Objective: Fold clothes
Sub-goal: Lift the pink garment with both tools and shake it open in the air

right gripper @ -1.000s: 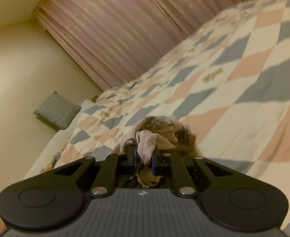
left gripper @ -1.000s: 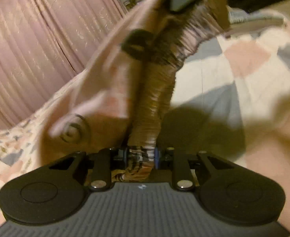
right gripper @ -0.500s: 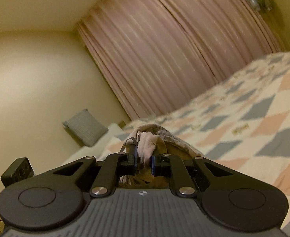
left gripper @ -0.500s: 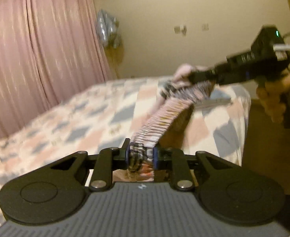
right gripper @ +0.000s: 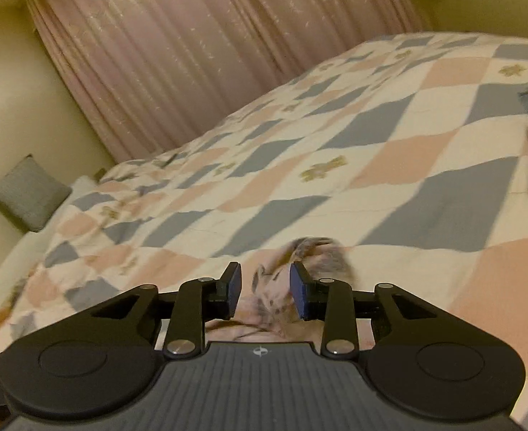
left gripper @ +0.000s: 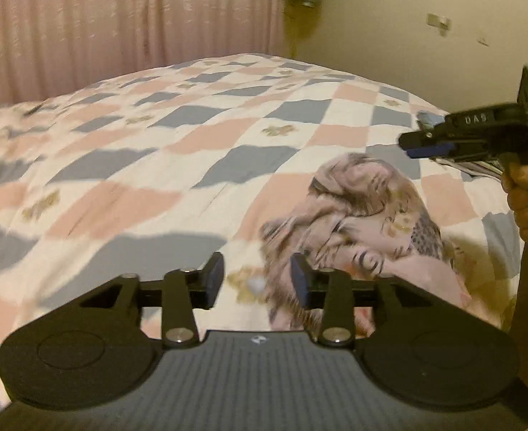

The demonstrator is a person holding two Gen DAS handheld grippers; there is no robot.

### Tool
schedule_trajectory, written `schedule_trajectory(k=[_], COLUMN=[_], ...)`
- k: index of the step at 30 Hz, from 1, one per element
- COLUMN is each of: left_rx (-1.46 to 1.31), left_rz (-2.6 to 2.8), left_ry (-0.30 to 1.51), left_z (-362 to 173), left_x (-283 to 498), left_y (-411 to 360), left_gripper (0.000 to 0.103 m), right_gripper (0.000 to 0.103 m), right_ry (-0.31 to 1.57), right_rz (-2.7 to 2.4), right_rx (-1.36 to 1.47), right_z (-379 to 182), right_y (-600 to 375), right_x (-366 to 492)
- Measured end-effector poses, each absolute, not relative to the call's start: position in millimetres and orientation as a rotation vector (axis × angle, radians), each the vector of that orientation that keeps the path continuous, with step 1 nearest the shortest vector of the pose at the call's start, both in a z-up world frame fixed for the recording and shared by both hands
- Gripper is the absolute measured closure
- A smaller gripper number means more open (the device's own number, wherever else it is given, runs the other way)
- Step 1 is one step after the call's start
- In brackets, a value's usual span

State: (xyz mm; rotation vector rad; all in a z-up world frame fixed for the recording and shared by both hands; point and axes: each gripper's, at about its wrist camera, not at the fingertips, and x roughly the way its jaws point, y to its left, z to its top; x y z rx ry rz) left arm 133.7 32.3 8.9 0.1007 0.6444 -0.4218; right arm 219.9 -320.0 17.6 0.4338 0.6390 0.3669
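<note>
**Both grippers have let go; the garment is back on the bed**

Now that both tools stand wide and empty, you have nothing in hand. Half a second ago each gripper was clamped on an end of the patterned garment [left gripper: 368, 215], stretched in the air between them; that cloth has since dropped and lies in a crumpled heap on the checked quilt [left gripper: 163, 165], near the bed's right-hand edge.

Your left gripper [left gripper: 257, 279] hangs just above the near side of the heap, its jaws parted with bare quilt showing between them. Your right gripper [right gripper: 265, 289] is likewise spread, with part of the bunched garment [right gripper: 310, 251] visible through the gap but not pinched by either pad. From the left wrist view you can see that right tool [left gripper: 454, 140] held in your hand [left gripper: 522, 197] above and beyond the pile, clear of the cloth.

Judging by the heap, no fold is in place: the fabric is balled up, with no flat panel or straight edge showing. You will probably need to find a hem or corner, regrasp with both tools and spread the piece flat before folding. Both views are motion-blurred, so the finer lie of the fabric is hard to read.
</note>
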Motion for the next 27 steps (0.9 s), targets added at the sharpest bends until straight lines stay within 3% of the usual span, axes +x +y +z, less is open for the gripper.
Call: schedule_trajectory(k=[2, 7, 13, 16, 22, 27], left_rx=[0.081, 0.071, -0.102, -0.143, -0.107, -0.053], left_rz=[-0.430, -0.520, -0.463, -0.436, -0.338, -0.280], left_ry=[0.642, 0.684, 0.787, 0.779, 0.682, 0.641], left_z=[5, -21, -49, -51, -23, -10], left_x=[122, 100, 113, 114, 120, 143], left_y=[34, 2, -10, 2, 45, 70], left_gripper=[0.058, 0.058, 0.060, 0.088, 0.090, 0.090], right_gripper=[0.059, 0.058, 0.049, 0.049, 0.049, 0.050], right_ry=[0.626, 0.622, 0.592, 0.558, 0.499, 0.582], right_rz=[0.354, 0.368, 0.438, 0.492, 0.709, 0.705], right_rx=[0.435, 0.386, 0.109, -0.064, -0.361, -0.556], right_z=[11, -2, -2, -4, -12, -34], right_y=[-329, -341, -323, -305, -254, -232], right_x=[209, 192, 183, 186, 190, 194])
